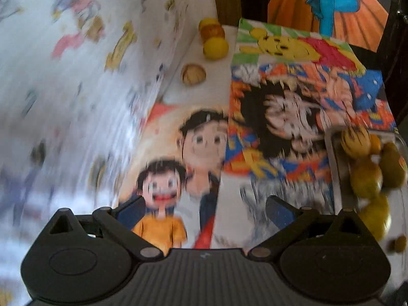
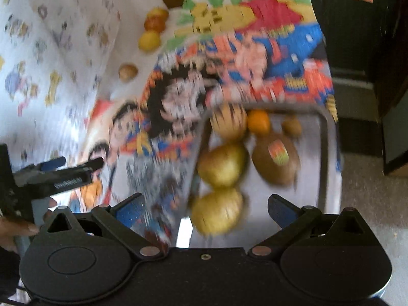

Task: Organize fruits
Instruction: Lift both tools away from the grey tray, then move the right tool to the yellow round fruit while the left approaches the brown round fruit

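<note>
Motion blur smeared both views. Left gripper (image 1: 205, 207) and right gripper (image 2: 205, 207) had jaws wide, empty. The tray (image 2: 327, 137) of fruit (image 2: 224, 164) was cut off in the left view.

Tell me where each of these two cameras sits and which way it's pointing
Left wrist: rides on the left hand-held gripper, looking forward and down over the cartoon-print table cover; its own two open fingers show, nothing between them.
Right wrist: rides on the right hand-held gripper, looking down at the tray of fruit; its open fingers show, plus the left hand-held gripper and the person's hand at left.
Shared: the tray, the cover, and four loose fruits at the far end.
</note>
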{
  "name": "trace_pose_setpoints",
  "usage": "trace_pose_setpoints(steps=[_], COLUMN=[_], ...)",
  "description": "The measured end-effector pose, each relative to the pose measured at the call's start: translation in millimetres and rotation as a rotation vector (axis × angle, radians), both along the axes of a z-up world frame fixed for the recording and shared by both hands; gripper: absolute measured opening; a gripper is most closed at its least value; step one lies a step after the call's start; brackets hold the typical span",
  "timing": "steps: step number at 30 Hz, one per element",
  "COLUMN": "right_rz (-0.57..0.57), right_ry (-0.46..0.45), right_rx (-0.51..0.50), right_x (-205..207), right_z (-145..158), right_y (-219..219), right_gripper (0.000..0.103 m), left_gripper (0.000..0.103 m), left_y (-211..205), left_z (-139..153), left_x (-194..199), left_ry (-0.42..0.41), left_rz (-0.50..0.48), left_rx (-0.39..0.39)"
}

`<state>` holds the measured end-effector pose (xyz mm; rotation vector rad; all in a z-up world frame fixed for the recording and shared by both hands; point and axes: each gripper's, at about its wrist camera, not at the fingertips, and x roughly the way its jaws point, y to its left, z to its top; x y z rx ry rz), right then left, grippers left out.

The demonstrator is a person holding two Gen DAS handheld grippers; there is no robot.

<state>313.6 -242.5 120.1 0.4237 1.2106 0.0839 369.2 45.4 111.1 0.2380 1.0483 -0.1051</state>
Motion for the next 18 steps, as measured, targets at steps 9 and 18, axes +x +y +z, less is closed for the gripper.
trace_pose_setpoints(steps=[9, 18], right_rz=[0.013, 0.017], right_ry=[-0.132, -0.284], right_rx=[-0.038, -0.12], right_x=[69, 127], right_z=[11, 27], right_y=[16, 22], right_gripper=[0.102, 0.102], left_gripper=[0.102, 0.102], left_y=[1, -9], left_z=[-18, -15], left_x=[69, 127], left_ry=[-0.057, -0.13], left_rz=[-0.001, 0.025], left_rx=[-0.023, -0.176])
